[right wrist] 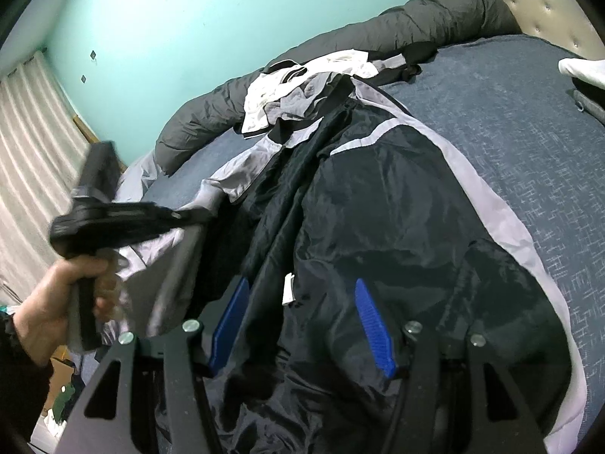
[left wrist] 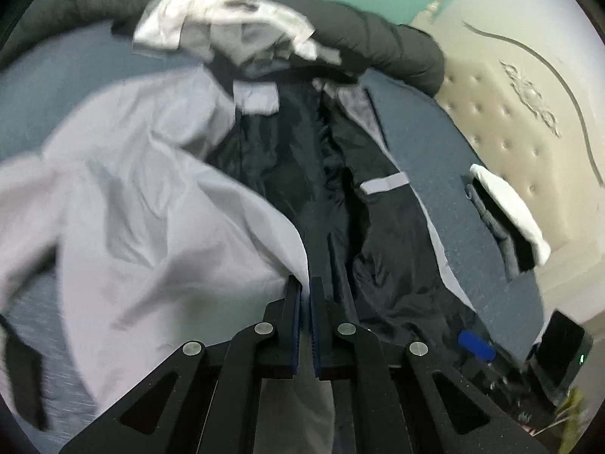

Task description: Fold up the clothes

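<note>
A grey and black jacket [left wrist: 151, 189] lies spread open on the blue bed [left wrist: 435, 159], its dark lining [right wrist: 397, 208] facing up. My left gripper [left wrist: 305, 291] is shut on the edge of the jacket's grey front panel, which rises from the bed toward the fingers. In the right wrist view a hand holds the left gripper [right wrist: 196, 215] at the left, with grey cloth pulled up at its tips. My right gripper [right wrist: 302, 314] stands open low over the dark lining; its blue pads [right wrist: 372, 325] are wide apart and press on nothing.
A dark quilted duvet [left wrist: 378, 38] runs along the far side of the bed, with a heap of white and grey clothes [left wrist: 227, 19] against it. A folded stack topped in white [left wrist: 506, 212] sits by the beige headboard [left wrist: 510, 113]. A curtain [right wrist: 30, 132] hangs at the left.
</note>
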Action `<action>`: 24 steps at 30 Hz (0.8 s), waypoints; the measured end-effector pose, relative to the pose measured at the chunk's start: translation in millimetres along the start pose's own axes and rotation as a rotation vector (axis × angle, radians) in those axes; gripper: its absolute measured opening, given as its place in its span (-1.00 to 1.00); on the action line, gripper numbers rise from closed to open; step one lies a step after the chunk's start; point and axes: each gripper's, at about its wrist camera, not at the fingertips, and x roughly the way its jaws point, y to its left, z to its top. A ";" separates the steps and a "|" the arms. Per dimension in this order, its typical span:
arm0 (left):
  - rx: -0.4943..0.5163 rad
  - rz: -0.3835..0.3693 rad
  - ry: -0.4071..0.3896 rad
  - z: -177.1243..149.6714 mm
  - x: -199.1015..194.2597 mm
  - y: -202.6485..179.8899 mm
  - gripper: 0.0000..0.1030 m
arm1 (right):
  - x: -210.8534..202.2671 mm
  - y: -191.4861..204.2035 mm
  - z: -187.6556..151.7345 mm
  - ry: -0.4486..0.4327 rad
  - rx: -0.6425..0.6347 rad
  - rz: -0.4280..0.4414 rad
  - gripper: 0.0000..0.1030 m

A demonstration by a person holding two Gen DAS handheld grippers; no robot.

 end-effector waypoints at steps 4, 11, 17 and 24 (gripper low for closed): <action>0.006 0.069 0.098 -16.9 33.8 6.5 -0.82 | 0.4 0.1 0.9 0.002 0.002 0.002 0.16; 0.043 0.113 0.035 -39.7 -11.8 16.6 -0.08 | 3.1 -0.2 -0.4 0.012 0.005 -0.006 0.17; 0.052 0.181 -0.025 -67.8 -70.8 50.9 -0.02 | 2.1 -1.3 -0.6 0.009 0.019 -0.024 0.22; -0.043 0.238 -0.017 -101.3 -109.8 110.0 0.08 | 3.4 1.2 -2.0 0.016 0.020 -0.028 0.24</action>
